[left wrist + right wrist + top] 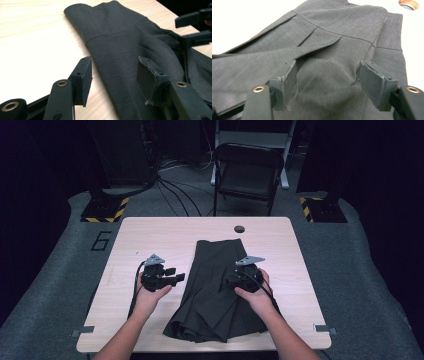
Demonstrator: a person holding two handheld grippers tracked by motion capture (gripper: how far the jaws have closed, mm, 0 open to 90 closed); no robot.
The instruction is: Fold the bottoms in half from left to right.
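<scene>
Two claws: both stand parted with nothing between the pads
Left claw: released; beside the skirt's left edge, over bare wood; in its own view one pad hangs over the wood and the other over the cloth edge
Right claw: released; it rides above the skirt's right half, pads apart from the cloth, so far as its own view tells
Skirt: dark grey, pleated; flat in the middle of the surface, narrow waist end far from the person, flared hem near the front edge
Step in hand: likely folding or smoothing; pinch one layer at the edge on each side, lift evenly, keep the pleats flat
Writing: a "6" is marked on the floor left of the surface; no brand is readable on the skirt
</scene>
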